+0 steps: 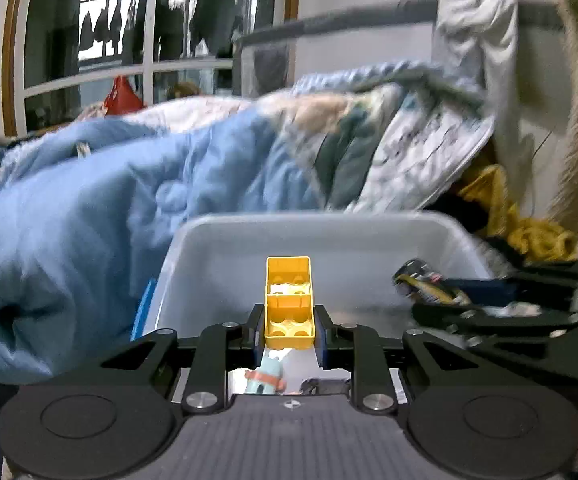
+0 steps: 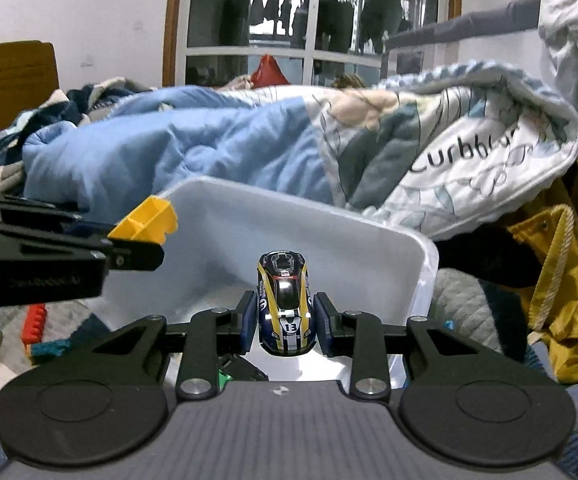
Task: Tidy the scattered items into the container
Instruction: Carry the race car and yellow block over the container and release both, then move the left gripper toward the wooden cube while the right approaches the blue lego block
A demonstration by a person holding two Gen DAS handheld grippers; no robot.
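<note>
Block (image 1: 289,300), yellow, clamped between fingers of left gripper (image 1: 289,334); jaws closed on its lower sides. Long axis runs fwd along fingers, hollow underside w/ round sockets faces camera. Held over near edge of white bin (image 1: 369,236), well above floor of bin.

Toy car (image 2: 285,308), navy/yellow/white, no. 13 on it, pinched between fingers of right gripper (image 2: 287,326); jaws closed on its flanks. Long axis fwd along fingers, numbered end toward camera, windshield end pointing away into bin (image 2: 389,256). Roof side faces up toward camera.

From right wrist view, left gripper (image 2: 137,254) enters from left w/ block (image 2: 147,220) tilted up-right at bin's left rim. From left wrist view, right gripper (image 1: 461,304) comes in from right, car (image 1: 425,286) lying sideways across frame, blurred.

Small pale-blue toy (image 1: 267,378) visible below left fingers, partly hidden. Blue quilt (image 2: 193,148) heaped behind bin; yellow jacket (image 2: 561,296) to right of it.
</note>
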